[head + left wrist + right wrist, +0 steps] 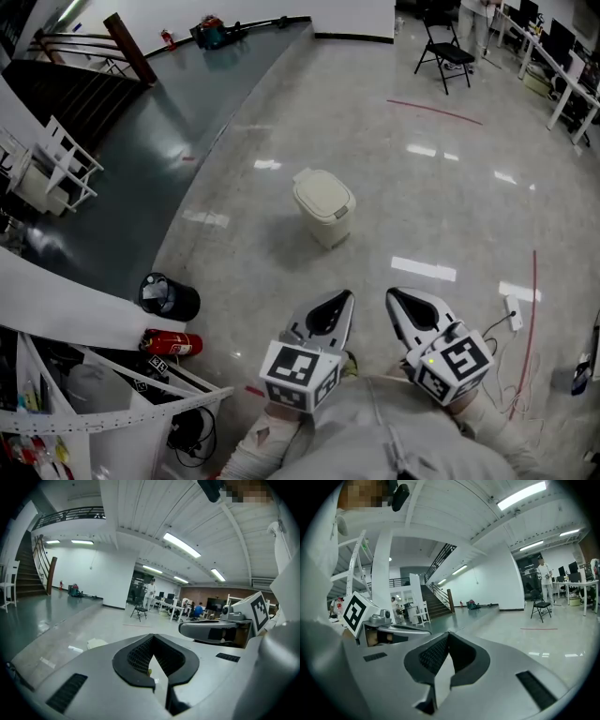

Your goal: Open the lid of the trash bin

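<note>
Trash bin (323, 208): sitting well ahead, lid (322, 194) lying closed.
Left gripper (346, 296): jaws meeting, carrying nothing.
Right gripper (393, 294): likewise.
Progress: nothing done; approaching and lifting remaining.

A black folding chair (444, 54) stands far right; a red fire extinguisher (173, 344) lies near left, beside a black bucket (169, 297).

A: Room round the bin (323, 206)?
B: Open floor (412, 216) on every side; its top is free from above.
A: Anything in the way?
B: Left, a black bucket (169, 296) and extinguisher (173, 344) beside a rack (112, 412). Right, a power strip (513, 313) on the floor. A chair (443, 52) stands far behind. All are well apart from it.
</note>
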`<action>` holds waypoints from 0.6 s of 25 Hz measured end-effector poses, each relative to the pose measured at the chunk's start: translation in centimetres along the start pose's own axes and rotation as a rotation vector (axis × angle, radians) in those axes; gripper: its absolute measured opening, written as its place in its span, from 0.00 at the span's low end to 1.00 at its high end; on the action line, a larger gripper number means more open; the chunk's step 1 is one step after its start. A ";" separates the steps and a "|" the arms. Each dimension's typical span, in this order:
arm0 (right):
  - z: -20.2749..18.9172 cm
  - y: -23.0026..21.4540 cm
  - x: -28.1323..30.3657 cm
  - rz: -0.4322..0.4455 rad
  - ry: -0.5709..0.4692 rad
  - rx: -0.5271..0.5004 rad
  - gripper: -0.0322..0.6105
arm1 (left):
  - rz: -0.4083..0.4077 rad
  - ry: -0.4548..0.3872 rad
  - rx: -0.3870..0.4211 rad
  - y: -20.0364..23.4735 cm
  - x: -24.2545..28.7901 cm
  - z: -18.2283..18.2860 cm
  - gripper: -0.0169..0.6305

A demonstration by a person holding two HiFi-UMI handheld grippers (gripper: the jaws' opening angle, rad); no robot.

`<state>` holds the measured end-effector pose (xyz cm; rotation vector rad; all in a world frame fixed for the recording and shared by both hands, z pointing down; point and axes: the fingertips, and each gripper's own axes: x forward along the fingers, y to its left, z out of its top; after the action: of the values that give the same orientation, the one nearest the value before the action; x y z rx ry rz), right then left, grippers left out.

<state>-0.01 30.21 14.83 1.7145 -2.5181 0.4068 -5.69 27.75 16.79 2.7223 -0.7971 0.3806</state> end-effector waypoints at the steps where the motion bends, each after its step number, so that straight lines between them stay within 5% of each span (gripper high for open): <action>1: -0.1 0.3 0.5 0.005 0.005 0.001 0.06 | 0.003 -0.002 -0.002 0.5 -0.2 -0.1 0.03; 15: -2.0 1.1 3.5 0.017 0.095 0.039 0.06 | 0.013 0.064 -0.033 4.8 0.0 -2.2 0.03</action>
<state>-2.51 27.93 17.31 1.6467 -2.4760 0.5290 -8.78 24.64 19.76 2.6621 -0.7968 0.4508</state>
